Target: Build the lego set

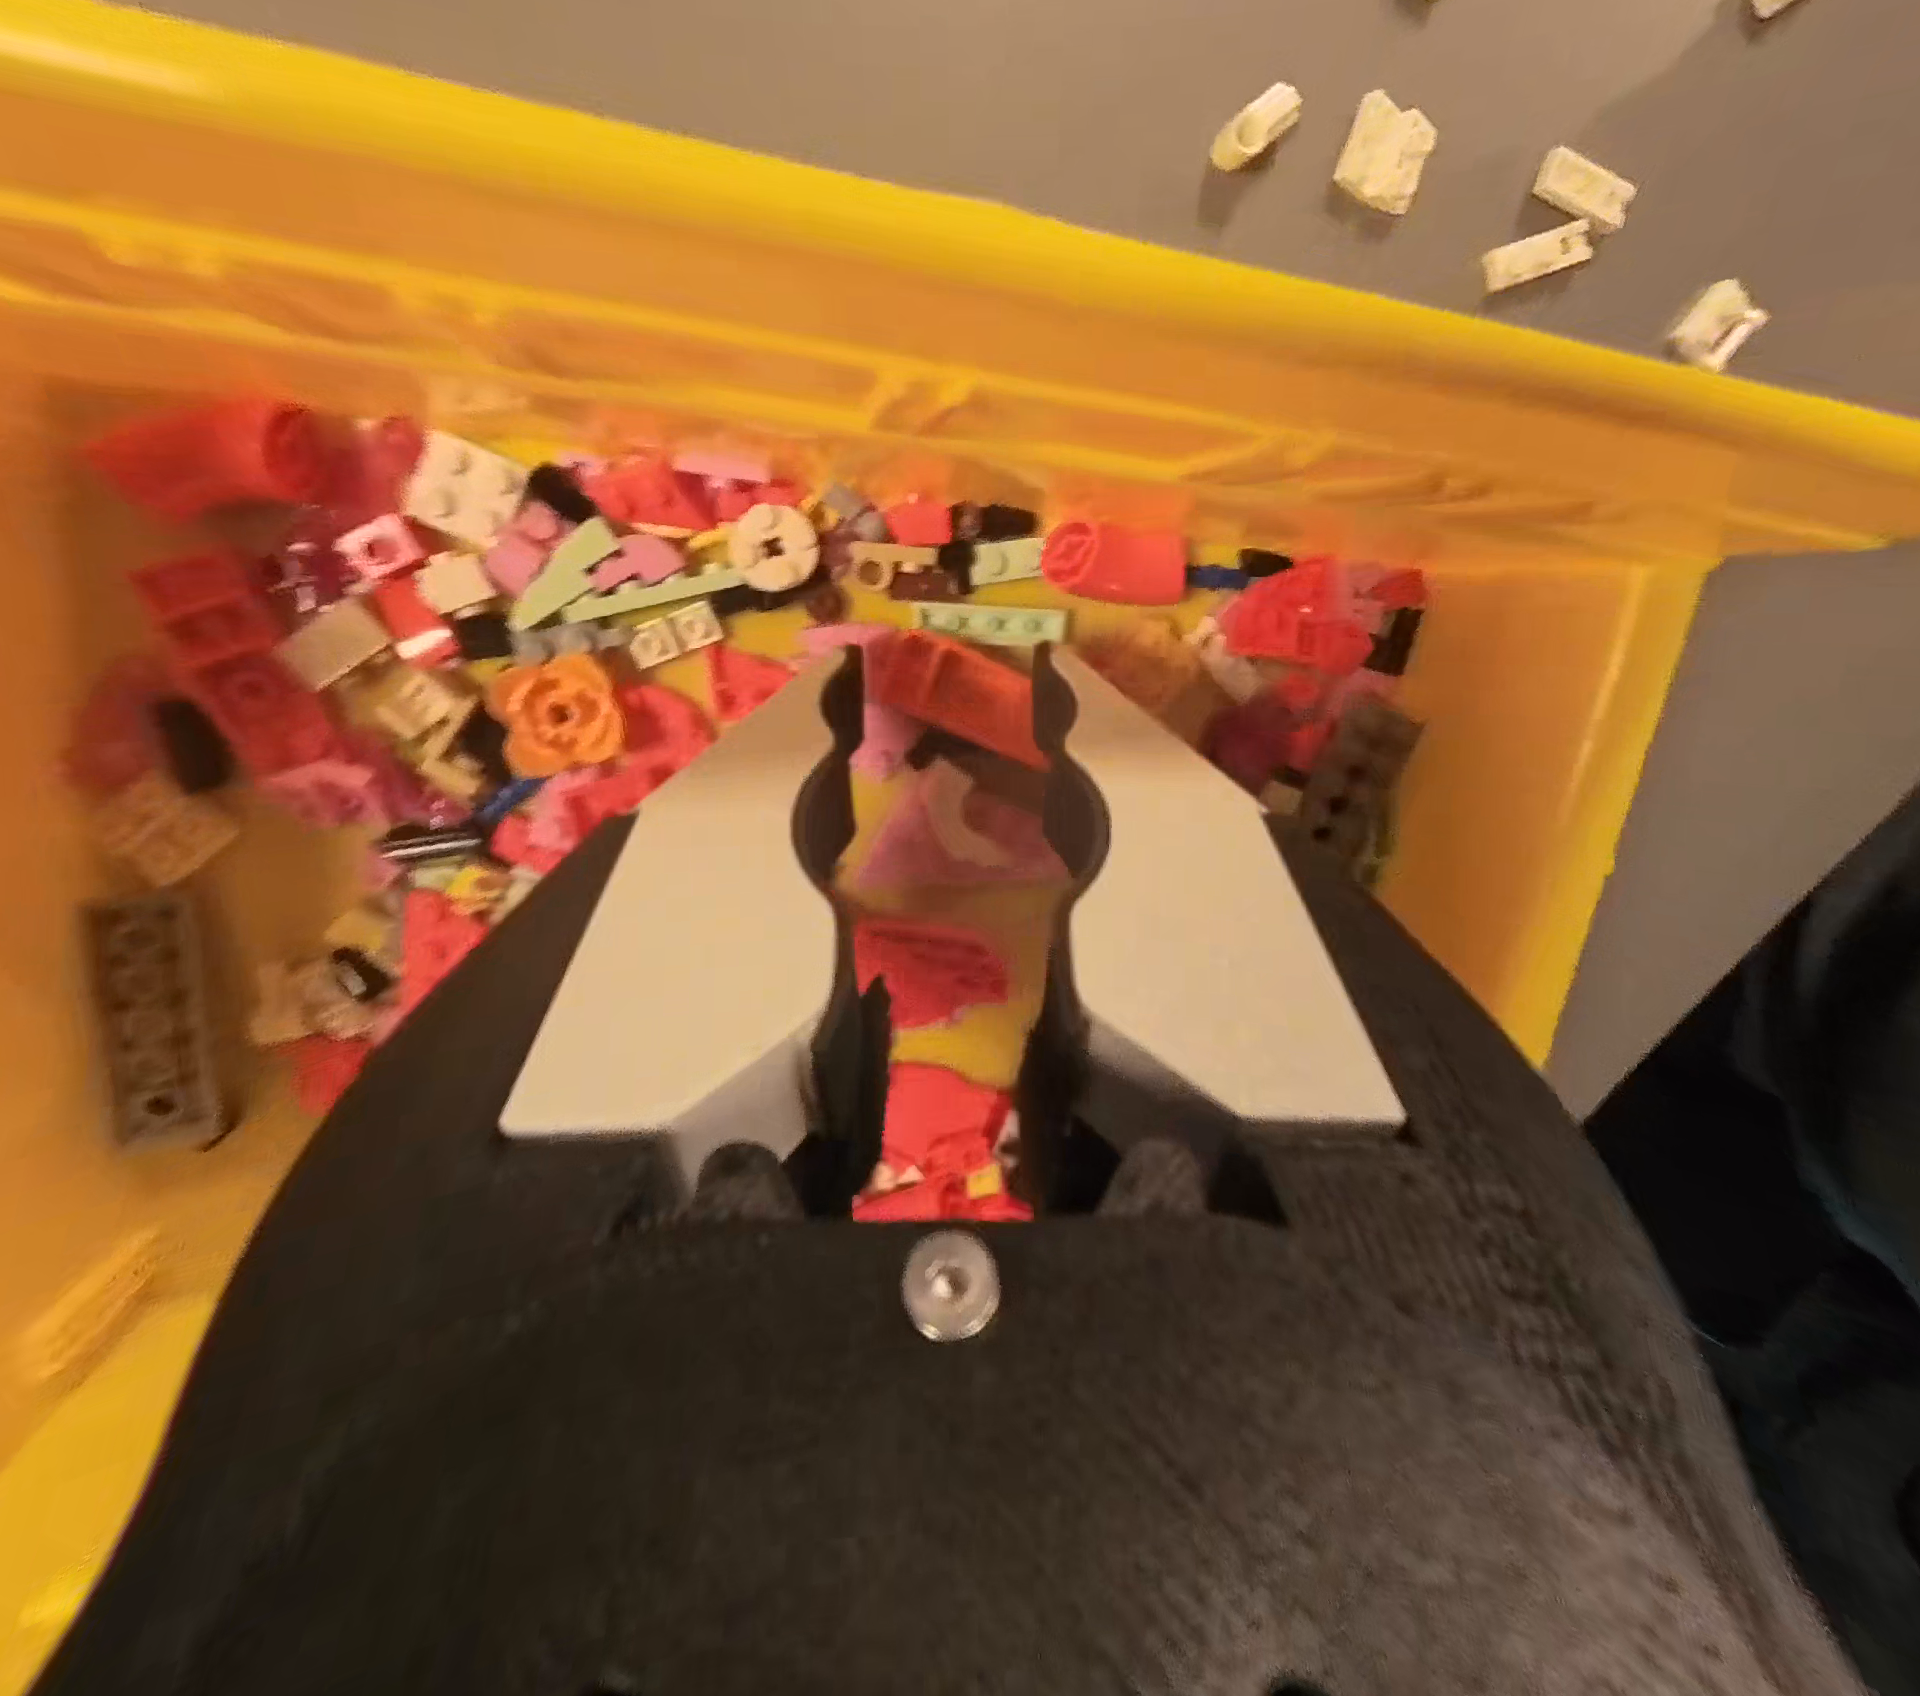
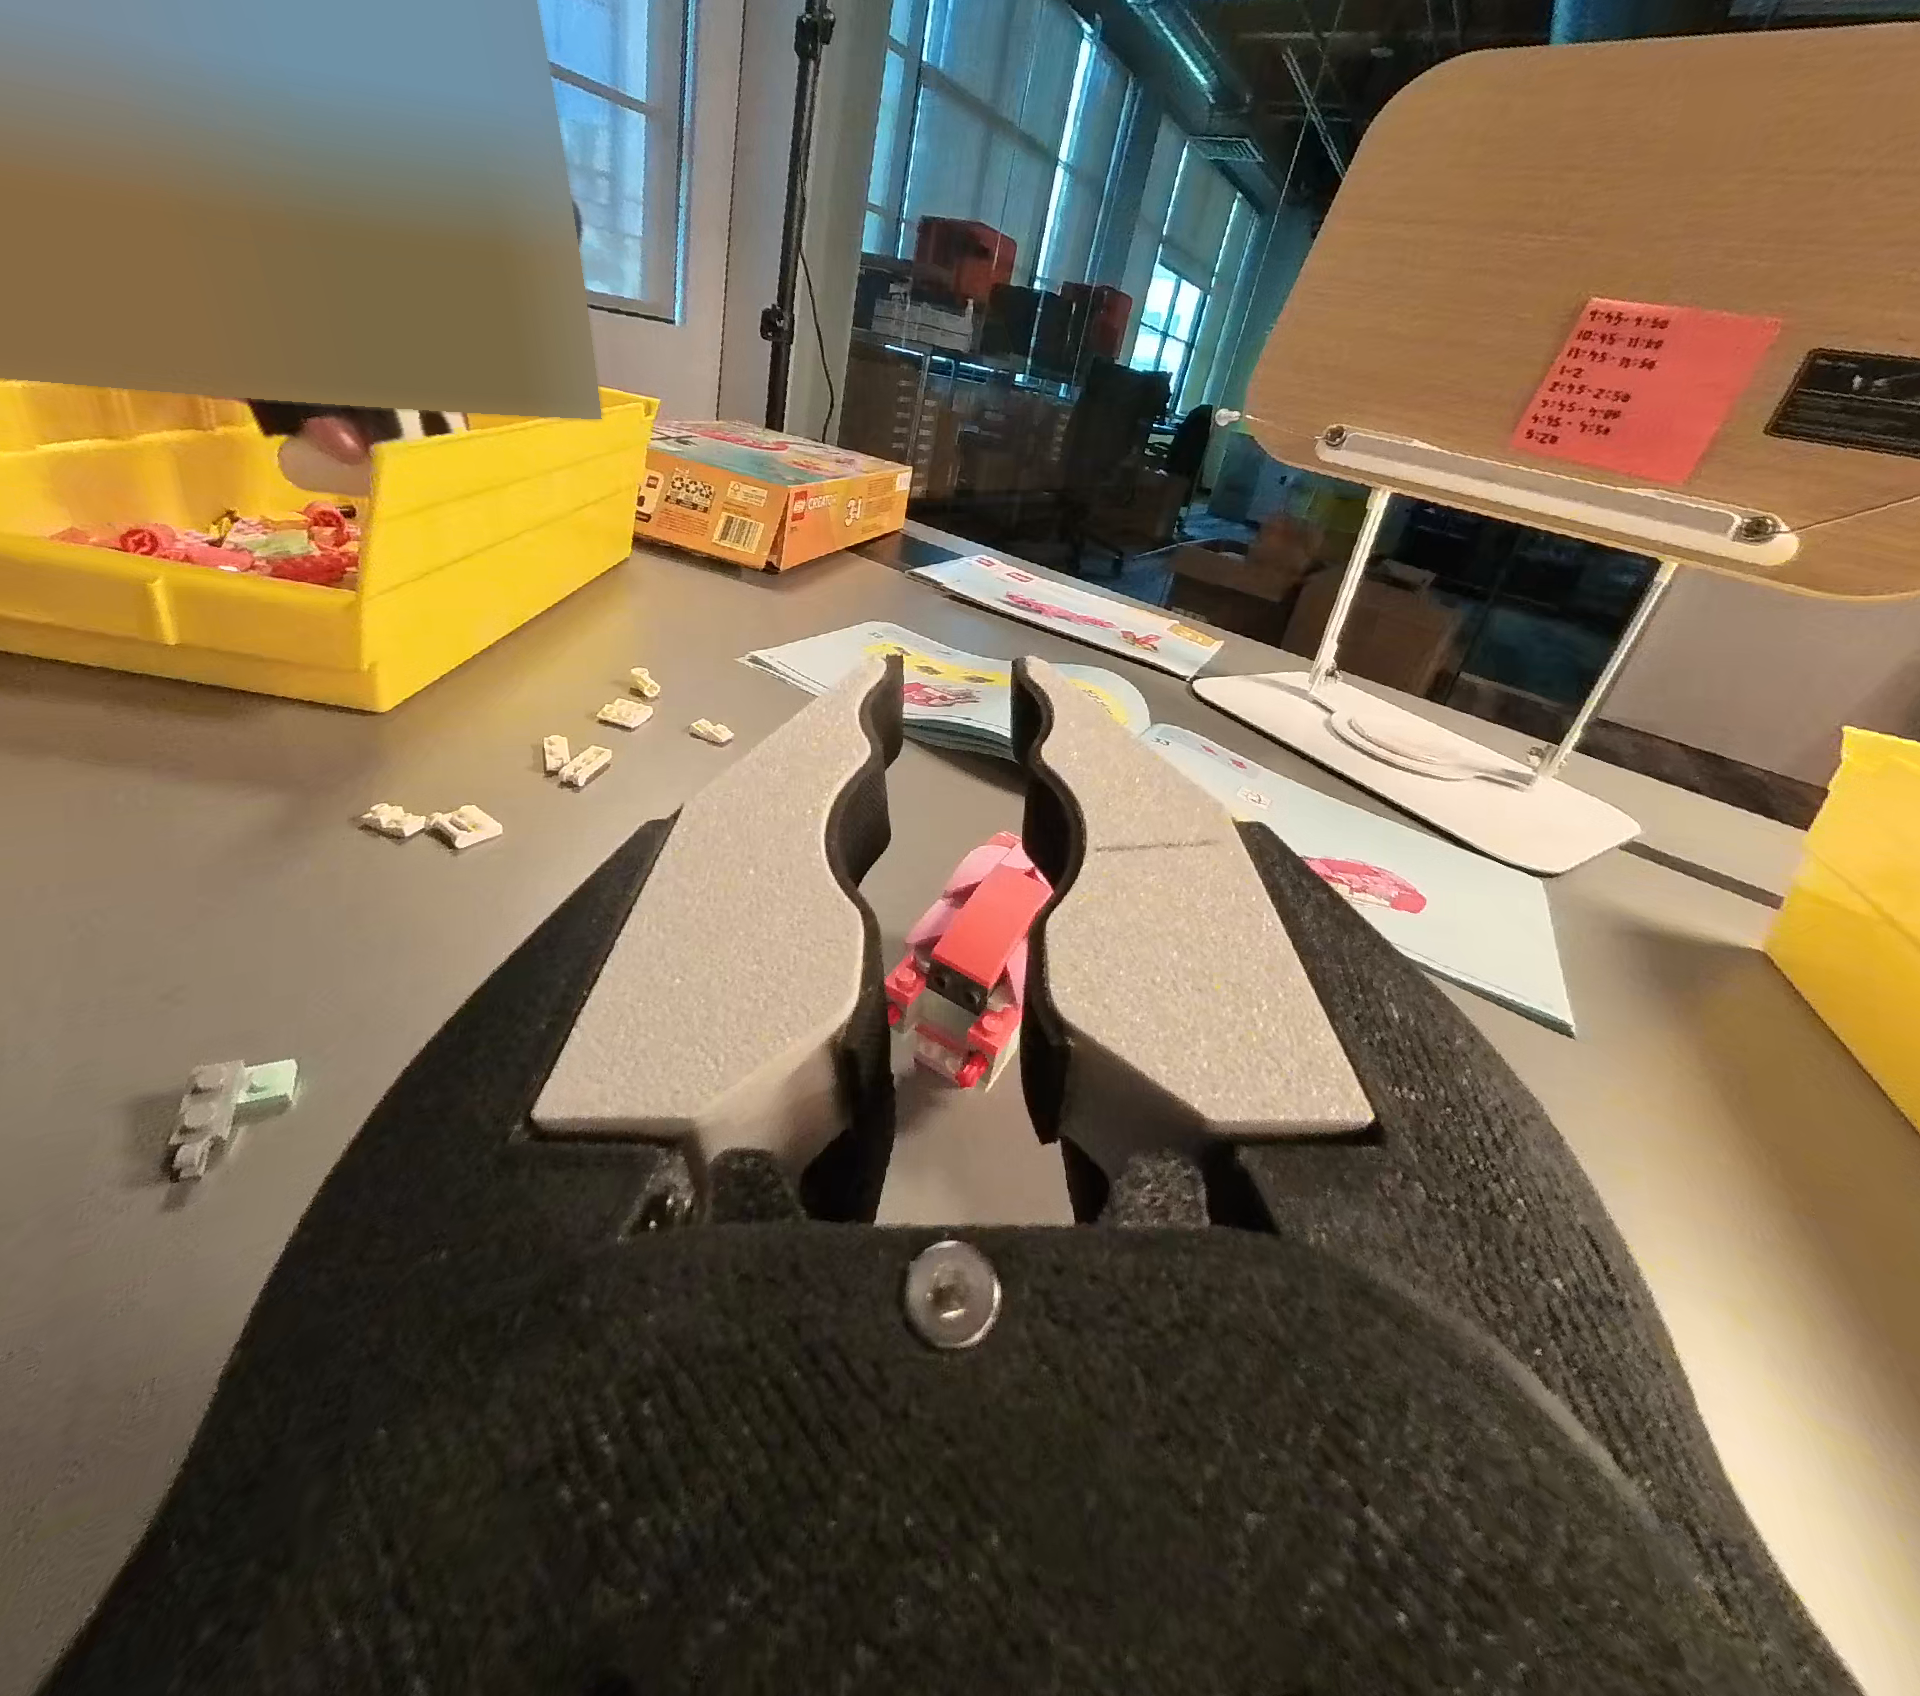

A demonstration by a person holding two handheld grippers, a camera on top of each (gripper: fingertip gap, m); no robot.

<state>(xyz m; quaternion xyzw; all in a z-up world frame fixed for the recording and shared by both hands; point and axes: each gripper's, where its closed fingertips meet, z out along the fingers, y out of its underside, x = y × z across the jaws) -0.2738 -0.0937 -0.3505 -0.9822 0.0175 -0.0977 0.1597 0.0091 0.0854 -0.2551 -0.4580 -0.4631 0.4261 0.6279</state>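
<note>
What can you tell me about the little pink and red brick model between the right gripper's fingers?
The brick model is a small plastic build with a red sloped top, pink sides, a grey and black front and tiny red studs low down. It sits tilted between the fingers of the right gripper, well back from the tips, over the grey table. Its edges reach both inner pads, but I cannot tell whether they press it or it rests on the table.

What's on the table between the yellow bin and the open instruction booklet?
A scatter of small white bricks lies on the grey table between yellow bin and booklet, in the right wrist view.
</note>
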